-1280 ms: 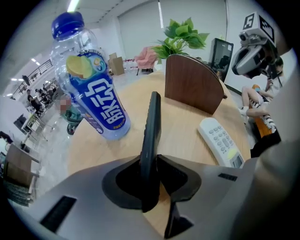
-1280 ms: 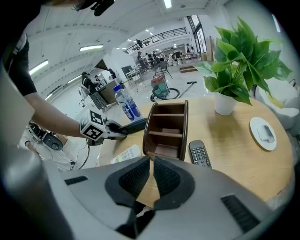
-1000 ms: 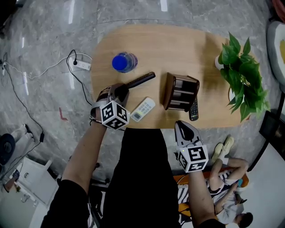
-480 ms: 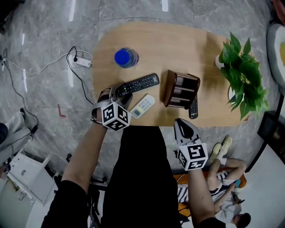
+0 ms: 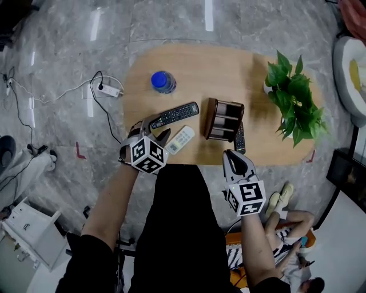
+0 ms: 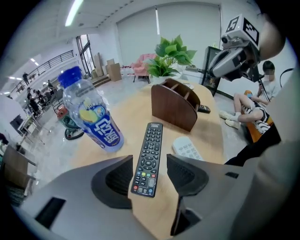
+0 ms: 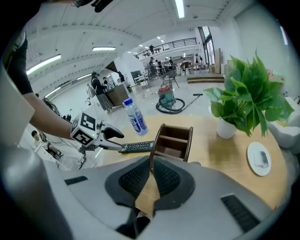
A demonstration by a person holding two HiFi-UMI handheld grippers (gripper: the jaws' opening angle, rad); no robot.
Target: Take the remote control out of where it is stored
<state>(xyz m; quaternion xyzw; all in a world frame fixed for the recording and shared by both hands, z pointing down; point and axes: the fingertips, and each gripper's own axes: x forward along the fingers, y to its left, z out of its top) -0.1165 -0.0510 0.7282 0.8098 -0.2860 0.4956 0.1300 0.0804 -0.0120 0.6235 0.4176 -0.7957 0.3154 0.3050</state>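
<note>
With the black remote (image 5: 174, 115) laid on the table (image 5: 229, 66) outside the wooden holder (image 5: 223, 119), the left gripper (image 5: 160, 127) has just spread its jaws and pinches nothing, the right gripper (image 5: 231, 157) is pressed together empty, and the next move likely calls only for drawing clear.

Open-plan office hall, polished marble floor (image 5: 68, 57), mezzanine railing (image 7: 174, 43), ceiling strip lights (image 7: 179, 7), people (image 7: 96, 83) at desks (image 7: 116, 96)

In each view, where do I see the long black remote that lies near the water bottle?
Head view: black remote, left of centre.
Left gripper view: lower centre, pointing up the picture.
Right gripper view: left of centre.
Shared landmark: brown holder, to its right in each view.
</note>
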